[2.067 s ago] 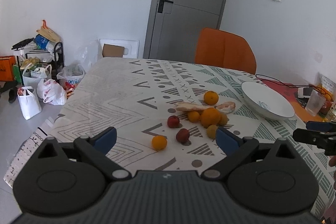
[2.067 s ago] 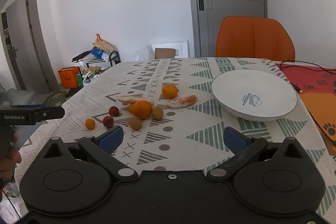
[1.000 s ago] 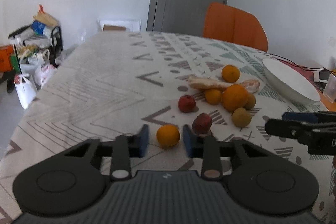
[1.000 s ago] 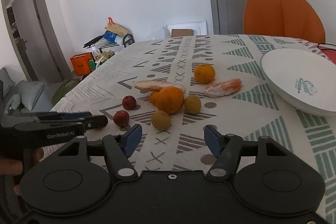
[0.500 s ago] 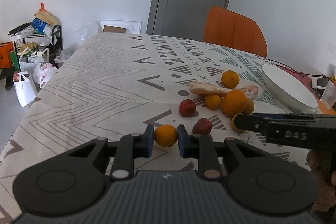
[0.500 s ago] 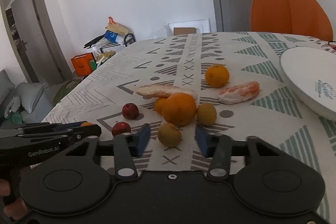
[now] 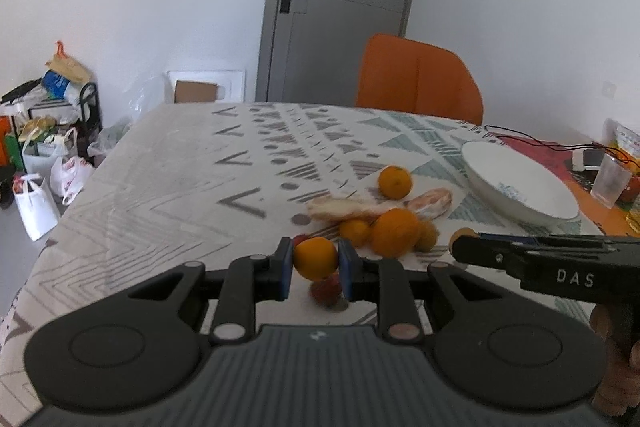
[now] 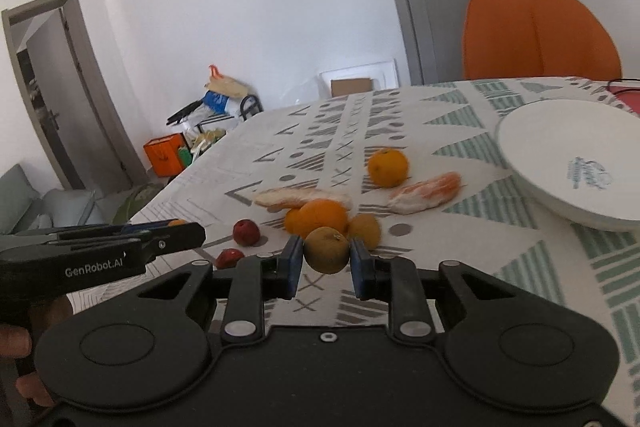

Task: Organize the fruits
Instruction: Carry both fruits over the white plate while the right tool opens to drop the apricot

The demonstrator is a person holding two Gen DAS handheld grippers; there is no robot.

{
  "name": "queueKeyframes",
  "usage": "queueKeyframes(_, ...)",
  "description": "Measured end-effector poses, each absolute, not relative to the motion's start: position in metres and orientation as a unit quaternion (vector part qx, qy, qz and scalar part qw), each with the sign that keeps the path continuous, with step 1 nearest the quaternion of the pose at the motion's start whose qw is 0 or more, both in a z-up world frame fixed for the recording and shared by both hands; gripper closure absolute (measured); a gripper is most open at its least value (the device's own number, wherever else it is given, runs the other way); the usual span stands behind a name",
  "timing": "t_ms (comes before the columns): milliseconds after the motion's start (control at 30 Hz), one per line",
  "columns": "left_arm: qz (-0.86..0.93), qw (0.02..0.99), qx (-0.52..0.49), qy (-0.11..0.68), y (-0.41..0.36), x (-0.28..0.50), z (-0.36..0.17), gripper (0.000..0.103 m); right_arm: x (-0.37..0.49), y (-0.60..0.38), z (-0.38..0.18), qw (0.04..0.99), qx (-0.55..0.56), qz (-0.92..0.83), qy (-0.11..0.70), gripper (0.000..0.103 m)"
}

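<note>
behind the left claw (image 7: 313, 269) pinching a small orange (image 7: 315, 257), a blurred, half-hidden red fruit (image 7: 326, 290); right claw (image 8: 325, 264) pinching a brownish fruit (image 8: 327, 249)

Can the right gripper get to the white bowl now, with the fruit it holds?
Probably yes. The right gripper is shut on a yellow-brown fruit, and the white bowl lies to its right on the table. Only bare tablecloth shows between them, and the bowl looks empty.
</note>
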State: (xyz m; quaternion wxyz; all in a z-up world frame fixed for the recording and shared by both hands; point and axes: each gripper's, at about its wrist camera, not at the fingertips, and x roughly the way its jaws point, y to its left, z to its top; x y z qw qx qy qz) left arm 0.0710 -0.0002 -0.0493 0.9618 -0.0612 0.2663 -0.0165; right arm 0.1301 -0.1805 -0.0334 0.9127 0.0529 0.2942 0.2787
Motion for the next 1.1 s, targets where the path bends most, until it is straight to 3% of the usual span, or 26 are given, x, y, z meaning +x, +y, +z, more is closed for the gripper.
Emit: queueKeyframes(1100,-0.098,0.965,-0.002,0.245,-0.114,0.126,-0.028,0.081,0.132,-0.308,-0.025,0.949,0.117,0.181,0.233,0.079)
